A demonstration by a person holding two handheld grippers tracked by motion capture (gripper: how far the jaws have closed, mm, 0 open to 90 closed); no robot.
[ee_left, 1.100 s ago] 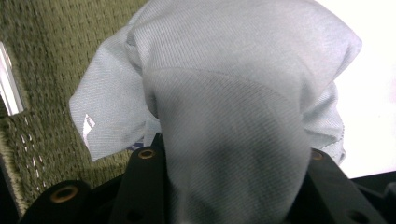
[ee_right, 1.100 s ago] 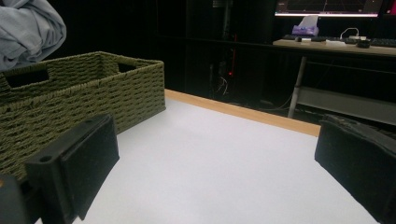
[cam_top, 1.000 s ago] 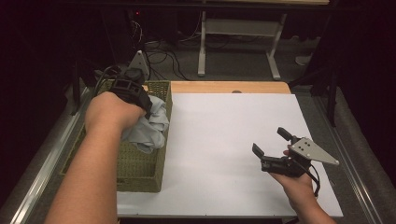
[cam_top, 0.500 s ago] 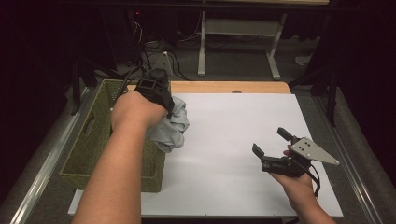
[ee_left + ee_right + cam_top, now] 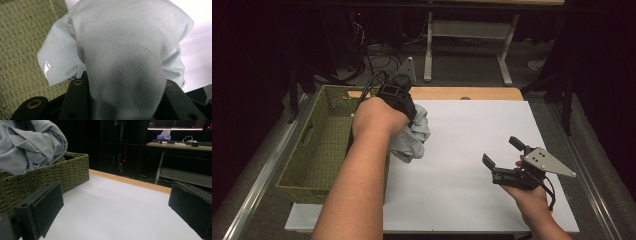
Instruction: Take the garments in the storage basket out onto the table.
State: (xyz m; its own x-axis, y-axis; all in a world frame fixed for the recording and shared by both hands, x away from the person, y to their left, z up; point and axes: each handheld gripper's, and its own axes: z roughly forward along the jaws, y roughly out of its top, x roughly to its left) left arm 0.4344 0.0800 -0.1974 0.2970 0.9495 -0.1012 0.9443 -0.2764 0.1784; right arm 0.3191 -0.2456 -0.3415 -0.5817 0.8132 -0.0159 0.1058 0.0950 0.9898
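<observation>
Grey cloth [image 5: 414, 140] hangs clamped in the left gripper [image 5: 404, 107] beside the basket [image 5: 319, 145]; right gripper [image 5: 507, 162], agape, should take a free edge.

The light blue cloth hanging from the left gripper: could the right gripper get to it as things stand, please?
Probably yes. The cloth hangs above the white sheet, beside the basket, and the right gripper holds its jaws open with only bare sheet between them and the cloth.
</observation>
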